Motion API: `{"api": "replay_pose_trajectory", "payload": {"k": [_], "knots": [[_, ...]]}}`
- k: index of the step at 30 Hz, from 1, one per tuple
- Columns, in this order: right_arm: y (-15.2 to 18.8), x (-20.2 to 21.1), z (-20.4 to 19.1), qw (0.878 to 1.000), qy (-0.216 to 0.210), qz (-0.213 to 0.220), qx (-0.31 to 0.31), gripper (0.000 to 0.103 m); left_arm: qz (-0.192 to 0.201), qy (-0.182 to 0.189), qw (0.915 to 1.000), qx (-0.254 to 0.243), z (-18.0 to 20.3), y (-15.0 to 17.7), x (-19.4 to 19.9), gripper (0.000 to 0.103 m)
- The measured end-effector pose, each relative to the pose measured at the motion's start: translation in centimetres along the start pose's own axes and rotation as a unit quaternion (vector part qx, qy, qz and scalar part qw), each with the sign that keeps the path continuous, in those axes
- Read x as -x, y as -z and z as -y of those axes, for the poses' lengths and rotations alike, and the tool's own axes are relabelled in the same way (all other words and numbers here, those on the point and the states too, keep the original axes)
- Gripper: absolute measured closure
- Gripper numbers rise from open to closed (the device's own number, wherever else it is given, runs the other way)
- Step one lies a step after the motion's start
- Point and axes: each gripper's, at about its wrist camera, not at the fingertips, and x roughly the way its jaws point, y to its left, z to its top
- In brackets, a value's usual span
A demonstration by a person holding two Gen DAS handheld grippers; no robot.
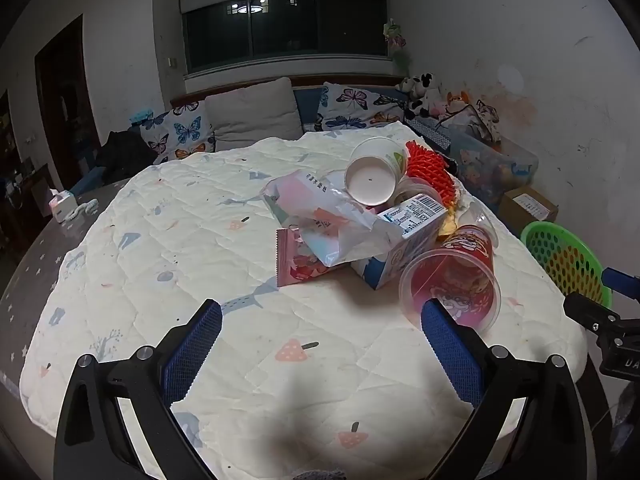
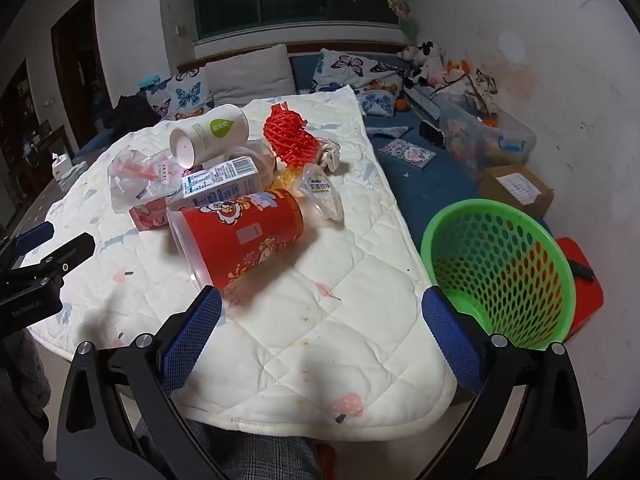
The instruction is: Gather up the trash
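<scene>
A heap of trash lies on the quilted white pad (image 2: 320,320) covering the worktop. Nearest is a red printed plastic cup (image 2: 244,236) on its side, its clear rim towards the cameras. Behind it sits a white-and-blue carton (image 2: 220,186) with a barcode, a pink snack packet (image 1: 298,264) and a crumpled clear wrapper (image 1: 320,216). Farther back a white paper cup (image 2: 210,136) with a green leaf mark rests tipped on the pile, beside a red foam fruit net (image 2: 290,140).

Only the right wrist view shows the whole green perforated basket (image 2: 500,272), standing empty just off the pad's right edge, and a small clear sachet (image 2: 324,196) right of the red cup; the left view catches merely the basket's rim (and a tissue box at the far left).

Both tools tilt downward towards the pad. The left gripper (image 1: 320,344) has its jaws spread wide with nothing between them; the right gripper (image 2: 320,340) likewise, released and empty, its left pad just short of the red cup.
</scene>
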Motion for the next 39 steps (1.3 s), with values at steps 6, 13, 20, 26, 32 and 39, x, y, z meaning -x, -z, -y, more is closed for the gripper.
{"api": "replay_pose_trajectory", "payload": {"k": [6,13,20,26,32,39], "knots": [[0.1,0.2,-0.2,1.000,0.002,0.002,0.001,0.004,0.004,0.003,1.0000,-0.003,0.1,-0.1,0.1,0.006],[-0.2,0.4,-0.3,1.000,0.003,0.007,0.000,0.004,0.008,0.000,0.9999,-0.008,0.9,0.4,1.4,0.006],[0.2,1.4,-0.6,1.000,-0.005,0.017,0.006,0.004,0.012,-0.002,0.9999,-0.008,1.0,0.1,2.1,0.006],[0.0,2.2,-0.6,1.000,-0.006,0.025,0.009,0.004,0.015,-0.001,0.9999,-0.003,0.7,0.2,2.9,0.006],[-0.1,2.4,-0.6,1.000,-0.007,0.027,0.008,0.004,0.015,-0.001,0.9999,-0.003,0.7,0.2,3.0,0.006],[-0.2,2.6,-0.5,0.999,-0.011,0.029,0.008,0.004,0.016,-0.006,0.9998,-0.003,0.8,0.3,3.5,0.006]]}}
